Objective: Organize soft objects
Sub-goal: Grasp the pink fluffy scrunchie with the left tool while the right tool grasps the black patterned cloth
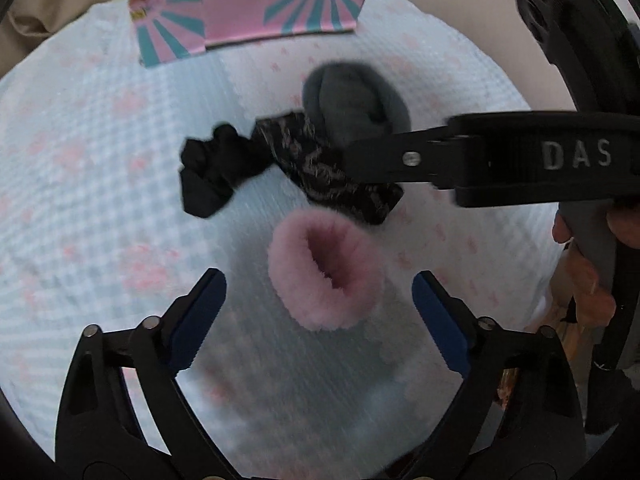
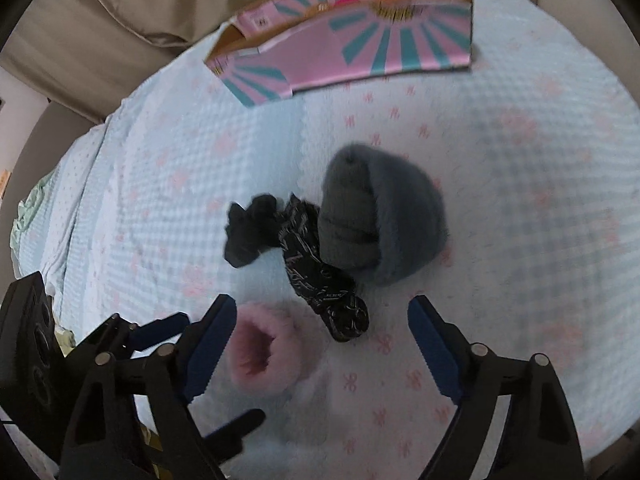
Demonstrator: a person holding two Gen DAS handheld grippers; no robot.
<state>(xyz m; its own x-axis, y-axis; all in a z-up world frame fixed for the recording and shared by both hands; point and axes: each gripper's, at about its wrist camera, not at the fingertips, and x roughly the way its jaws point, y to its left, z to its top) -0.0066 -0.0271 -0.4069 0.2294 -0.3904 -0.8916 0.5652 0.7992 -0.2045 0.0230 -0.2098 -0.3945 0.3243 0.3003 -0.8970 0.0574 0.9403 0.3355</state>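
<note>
Fingers spread wide on both grippers, the left gripper (image 1: 318, 300) hovers over the pink fluffy scrunchie (image 1: 324, 270) on the bed (image 1: 100, 152); closing on it looks next, toward the pink box (image 1: 248, 12).

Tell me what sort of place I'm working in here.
Most likely a bedroom, on a bed: the surface is a pale blue quilted bedspread with pink bows, soft accessories such as a pink fluffy scrunchie and a grey knitted beanie lie on it, and beige upholstery stands behind.

Box (image 2: 384, 44) contents blurred, part hidden.
</note>
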